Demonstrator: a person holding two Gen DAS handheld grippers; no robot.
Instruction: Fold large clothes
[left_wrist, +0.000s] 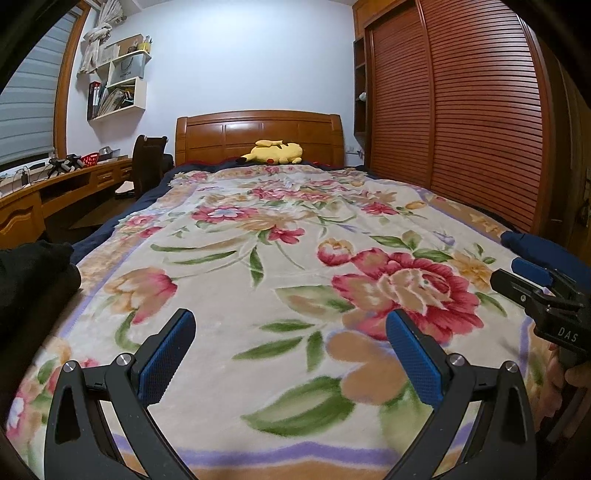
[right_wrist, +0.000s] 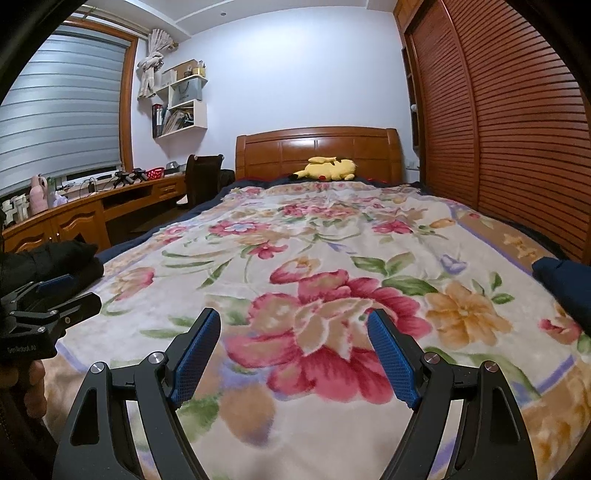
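two tongs (left_wrist: 291, 354) (right_wrist: 294, 354), two dark garments (left_wrist: 33, 266) (left_wrist: 532, 243), one plush toy (left_wrist: 275, 152)

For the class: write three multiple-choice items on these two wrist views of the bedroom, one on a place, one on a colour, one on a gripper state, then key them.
1. Where does the yellow plush toy lie?
A. on the desk
B. at the head of the bed, by the headboard
C. on the wall shelf

2. What colour are the gripper pads?
A. blue
B. red
C. white

3. How does the left gripper stand?
A. shut on black clothing
B. shut on the blanket
C. open, holding nothing

Key: 1 B, the toy rests just before the headboard. 2 A, both views show blue textured pads. 3 C, its fingers are spread above the floral blanket.
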